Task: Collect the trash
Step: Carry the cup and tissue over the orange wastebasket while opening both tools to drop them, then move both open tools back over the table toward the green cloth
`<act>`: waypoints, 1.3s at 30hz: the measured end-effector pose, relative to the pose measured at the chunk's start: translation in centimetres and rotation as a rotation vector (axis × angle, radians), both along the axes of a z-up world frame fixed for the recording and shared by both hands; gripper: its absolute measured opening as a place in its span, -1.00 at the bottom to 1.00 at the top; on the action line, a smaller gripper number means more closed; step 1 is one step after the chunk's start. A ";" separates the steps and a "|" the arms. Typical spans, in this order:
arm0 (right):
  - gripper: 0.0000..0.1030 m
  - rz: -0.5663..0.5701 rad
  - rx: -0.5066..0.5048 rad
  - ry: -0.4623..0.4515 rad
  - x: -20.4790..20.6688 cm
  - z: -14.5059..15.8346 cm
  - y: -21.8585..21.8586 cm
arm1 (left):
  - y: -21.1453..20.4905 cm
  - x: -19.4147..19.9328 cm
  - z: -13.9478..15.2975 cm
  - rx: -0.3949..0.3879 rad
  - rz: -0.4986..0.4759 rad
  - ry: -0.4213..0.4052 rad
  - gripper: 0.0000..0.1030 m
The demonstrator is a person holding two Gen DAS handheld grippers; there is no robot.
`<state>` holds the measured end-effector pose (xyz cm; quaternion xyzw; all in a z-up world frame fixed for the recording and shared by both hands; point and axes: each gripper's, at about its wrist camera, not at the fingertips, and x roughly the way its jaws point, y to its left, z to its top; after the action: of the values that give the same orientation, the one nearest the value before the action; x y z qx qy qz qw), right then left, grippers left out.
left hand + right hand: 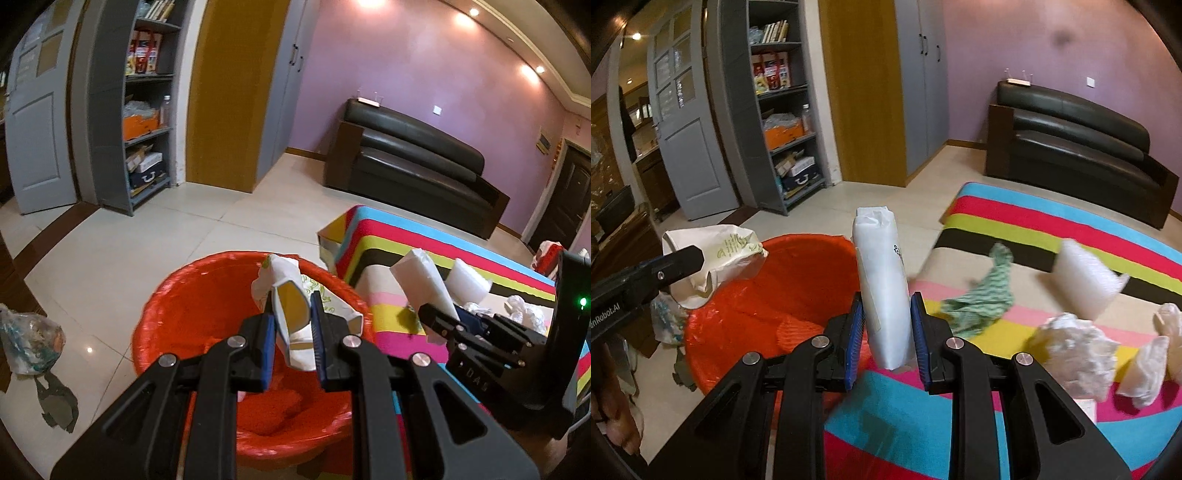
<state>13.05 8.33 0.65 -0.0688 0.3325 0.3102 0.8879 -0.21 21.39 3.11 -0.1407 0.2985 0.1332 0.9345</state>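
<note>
Trash in both grippers. Left gripper [291,332] is clamped narrow on a crumpled paper wrapper [291,295], white with green print and a yellowish inner face. Right gripper [886,325] is clamped narrow on a white paper pack [882,280], upright, pinched across its lower half.

Handling, judged: both pieces are light and soft. Wrapper crushes flat under the pads, so it should not slip but will flop; hold is on a folded middle part, which is fine. Pack looks a bit stiffer, smooth-faced, could slide down if the pinch loosens; a mid-body hold is best.

Position: wrapper sits between the left pads and sticks out past the tips, hanging over the bin [207,295], which has a red liner and some trash at the bottom. Pack is over the near edge of the striped table [1015,214], just beside the bin rim, not yet over the opening.

More loose trash on the table: green rag [986,295], foam block [1086,273], crumpled plastic [1075,350]. Filled bag [29,339] on the floor by the bin.
</note>
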 end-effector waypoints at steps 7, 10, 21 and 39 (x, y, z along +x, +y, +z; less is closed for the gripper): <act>-0.53 0.055 -0.013 0.017 -1.0 -0.7 2.8 | 1.7 -1.2 0.2 -0.001 0.042 0.006 -0.67; -0.53 0.075 -0.017 0.022 -1.4 -0.9 3.8 | 2.2 -1.6 0.2 -0.002 0.057 0.008 -0.67; -0.51 0.152 -0.020 0.043 -2.6 -1.6 6.4 | 3.2 -2.3 0.0 -0.002 0.094 0.015 -0.65; 0.15 0.141 -0.026 0.032 -2.3 -1.2 4.8 | 3.1 -1.8 0.0 -0.013 0.107 0.013 -0.33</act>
<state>10.75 13.13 -0.55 -0.0989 0.3449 0.3687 0.8575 -1.97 24.49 3.12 -0.1617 0.2976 0.1819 0.9231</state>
